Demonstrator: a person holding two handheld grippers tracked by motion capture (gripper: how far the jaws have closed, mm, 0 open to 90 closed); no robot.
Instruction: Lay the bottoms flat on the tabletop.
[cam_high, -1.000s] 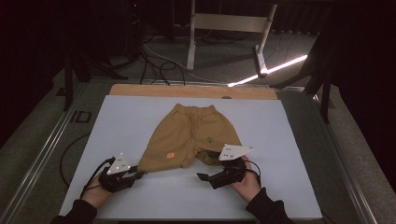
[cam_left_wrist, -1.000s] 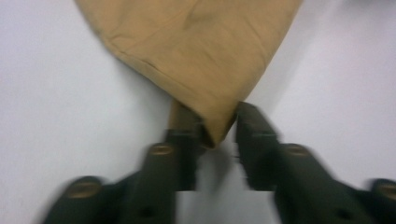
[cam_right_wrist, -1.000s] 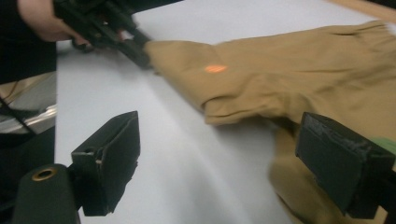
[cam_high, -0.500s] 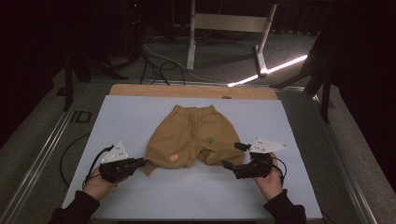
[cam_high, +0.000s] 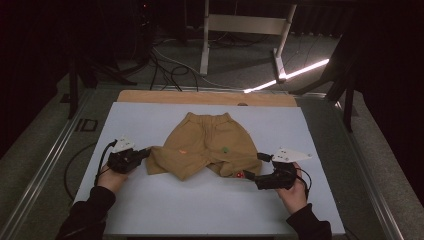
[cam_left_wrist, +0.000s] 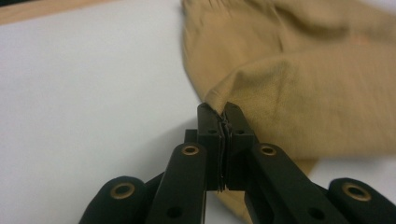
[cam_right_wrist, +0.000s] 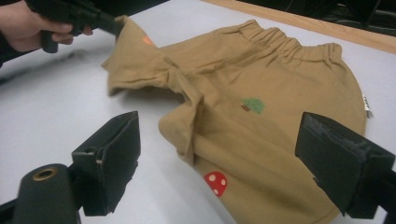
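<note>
The tan cotton shorts (cam_high: 207, 150) are pinched at one hem by the left gripper (cam_left_wrist: 223, 122); the right gripper (cam_right_wrist: 219, 154), jaws wide, should be closed on the other hem's edge.

Both arms reached forward, spread apart.
The left gripper (cam_high: 142, 154) had its jaws pressed together; the right gripper (cam_high: 250, 176) gaped wide, held low.

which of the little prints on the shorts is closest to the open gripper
The red spotted mushroom print, low on the shorts, lies between the right gripper's open jaws; the green tree print sits farther up.
</note>
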